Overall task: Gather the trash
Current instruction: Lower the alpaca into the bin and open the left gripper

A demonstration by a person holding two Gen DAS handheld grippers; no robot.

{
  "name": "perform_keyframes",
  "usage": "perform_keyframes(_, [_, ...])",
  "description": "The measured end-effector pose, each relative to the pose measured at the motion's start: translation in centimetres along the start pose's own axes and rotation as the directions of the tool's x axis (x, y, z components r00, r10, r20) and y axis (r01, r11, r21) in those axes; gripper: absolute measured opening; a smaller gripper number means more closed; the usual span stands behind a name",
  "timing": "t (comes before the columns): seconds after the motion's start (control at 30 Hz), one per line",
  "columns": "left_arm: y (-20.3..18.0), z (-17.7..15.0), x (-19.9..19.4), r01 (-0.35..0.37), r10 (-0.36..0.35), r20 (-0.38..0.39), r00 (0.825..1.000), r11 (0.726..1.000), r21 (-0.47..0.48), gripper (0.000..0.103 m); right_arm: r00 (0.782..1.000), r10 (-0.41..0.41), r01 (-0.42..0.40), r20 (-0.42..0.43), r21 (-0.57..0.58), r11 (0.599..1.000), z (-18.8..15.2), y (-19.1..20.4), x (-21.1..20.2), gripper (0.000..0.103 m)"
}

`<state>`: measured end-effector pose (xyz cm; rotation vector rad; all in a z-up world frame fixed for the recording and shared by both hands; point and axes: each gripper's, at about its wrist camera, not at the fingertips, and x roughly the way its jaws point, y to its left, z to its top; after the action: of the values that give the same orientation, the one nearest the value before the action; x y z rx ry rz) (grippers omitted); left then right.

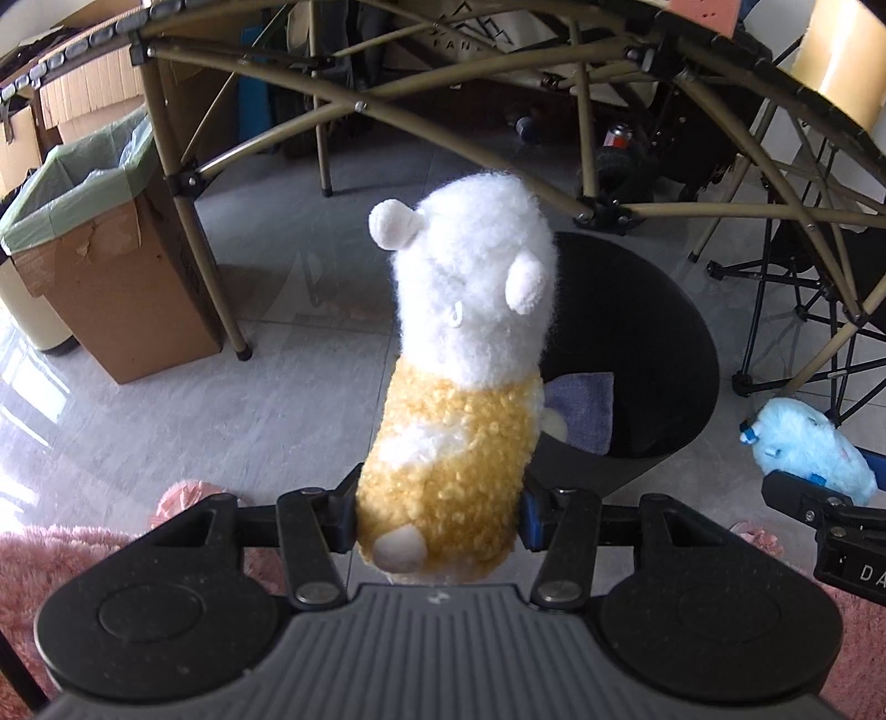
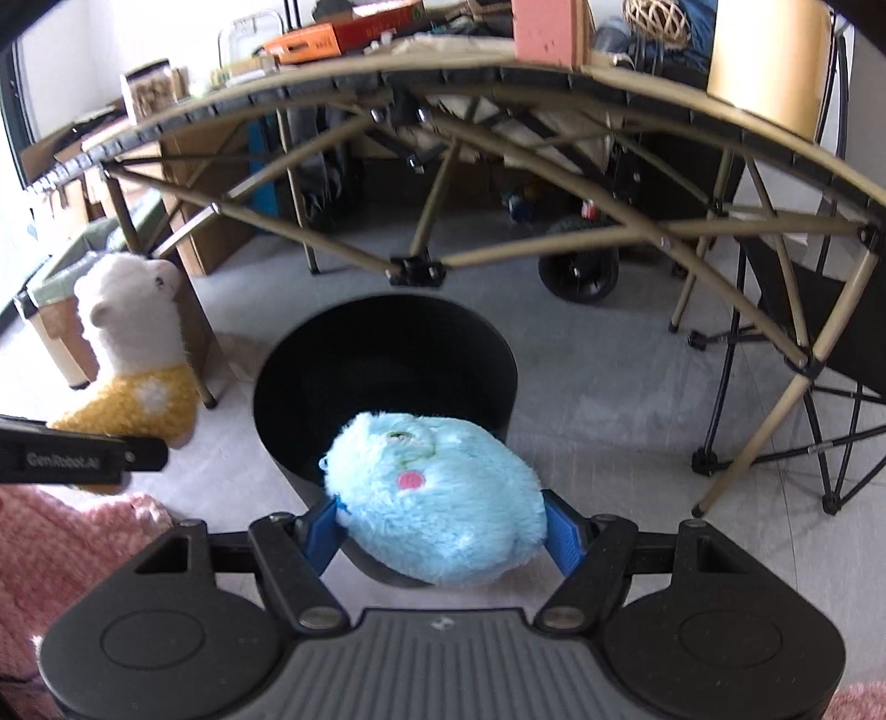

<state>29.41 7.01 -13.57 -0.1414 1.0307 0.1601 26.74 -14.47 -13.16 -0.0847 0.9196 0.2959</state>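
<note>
Hanging above black bin (image 2: 387, 354): left gripper (image 1: 440, 515) clamped on alpaca plush (image 1: 459, 343), right gripper (image 2: 443, 531) clamped on blue plush (image 2: 437, 498).

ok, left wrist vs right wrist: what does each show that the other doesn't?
Left wrist only: a blue-grey cloth inside the black bin, and the green liner of the cardboard box.

Right wrist only: the tabletop clutter, such as an orange box and a woven ball, plus a black wheel.

Both: left gripper shut on the alpaca plush, right gripper shut on the blue plush, bin, folding table frame, pink rug.
</note>
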Motion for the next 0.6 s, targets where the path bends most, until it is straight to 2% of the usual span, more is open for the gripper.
perform_keyframes(0.27, [0.4, 0.2, 0.9, -0.017, 0.017, -0.029, 0.999, 1.000, -0.016, 0.050, 0.999, -0.023, 0.024, -0.046, 0.020, 1.000, -0.3, -0.7, 1.6, 0.072])
perform_keyframes(0.43, [0.4, 0.7, 0.1, 0.009, -0.009, 0.027, 1.000, 1.000, -0.024, 0.047, 0.998, -0.025, 0.027, -0.054, 0.027, 0.999, -0.4, -1.0, 2.0, 0.071])
perform_keyframes(0.6, [0.6, 1.1, 0.1, 0.035, -0.033, 0.032, 0.999, 0.998, -0.043, 0.047, 0.998, -0.019, 0.021, -0.059, 0.031, 0.999, -0.1, -1.1, 2.4, 0.072])
